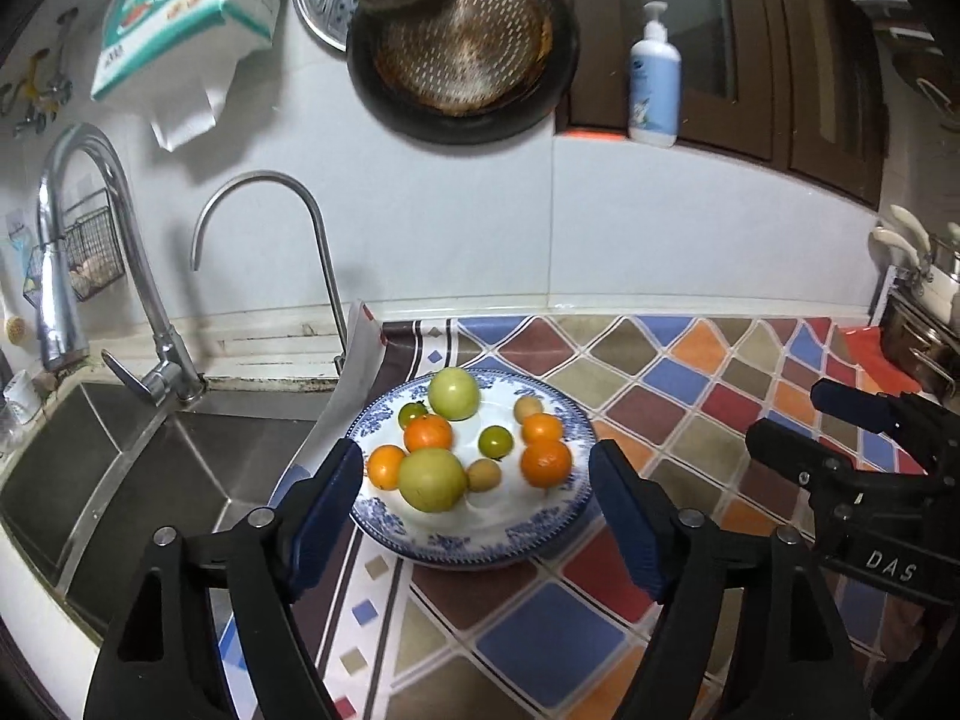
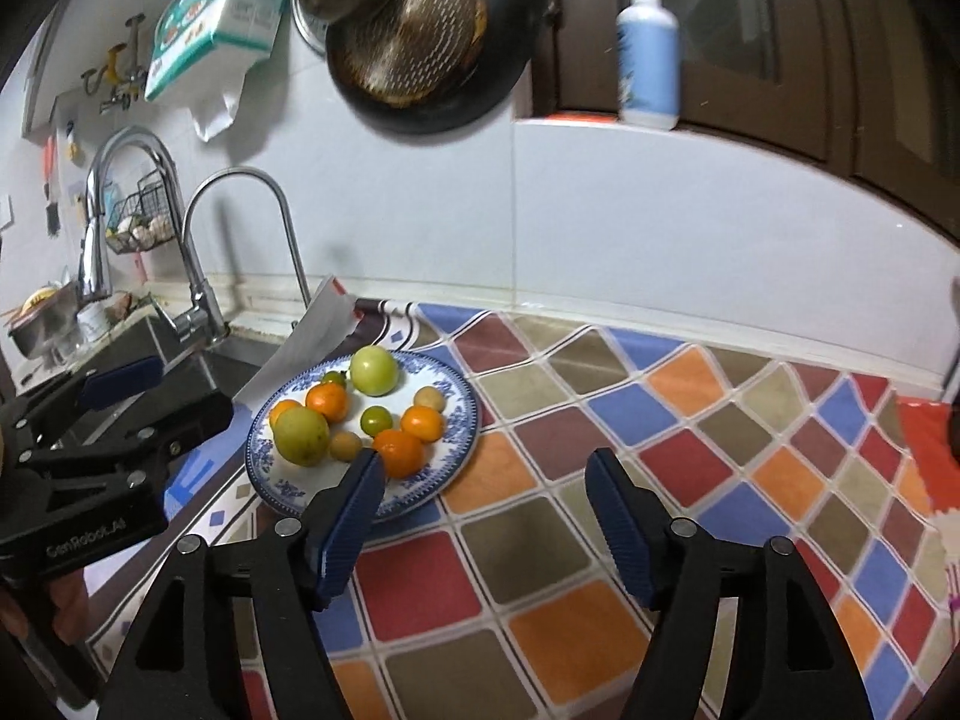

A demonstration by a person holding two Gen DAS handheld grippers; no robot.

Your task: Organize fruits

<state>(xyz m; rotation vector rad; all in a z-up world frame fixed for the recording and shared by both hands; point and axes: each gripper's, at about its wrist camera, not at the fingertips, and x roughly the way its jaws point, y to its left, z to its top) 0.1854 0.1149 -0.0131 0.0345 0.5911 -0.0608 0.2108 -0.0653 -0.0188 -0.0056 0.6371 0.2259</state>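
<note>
**Both jaws released over the fruit plate**

Jaws of the left gripper point(image 1: 477, 474) stand wide apart and grasp nothing, one on each side of the blue-and-white plate point(image 1: 414, 534) on the tiled desk point(image 1: 690, 384). The right gripper point(image 2: 483, 480) is spread open as well, its left jaw over the plate's near rim and its right jaw over bare tiles.

On the plate lie two large green fruits point(image 1: 433, 480), four oranges point(image 1: 545, 463), two small dark-green tomatoes point(image 1: 495, 441) and two small tan fruits point(image 1: 483, 475) (what kind they are cannot be told). In the left wrist view the larger green fruit sits at 6 o'clock of the pile, touching an orange at its 9 o'clock, and the other green one sits at 12 o'clock. A sink point(image 1: 120, 468) with two faucets point(image 1: 108, 276) lies at 9 o'clock of the plate. A pan point(image 1: 462, 54) hangs on the wall at 12 o'clock.
</note>
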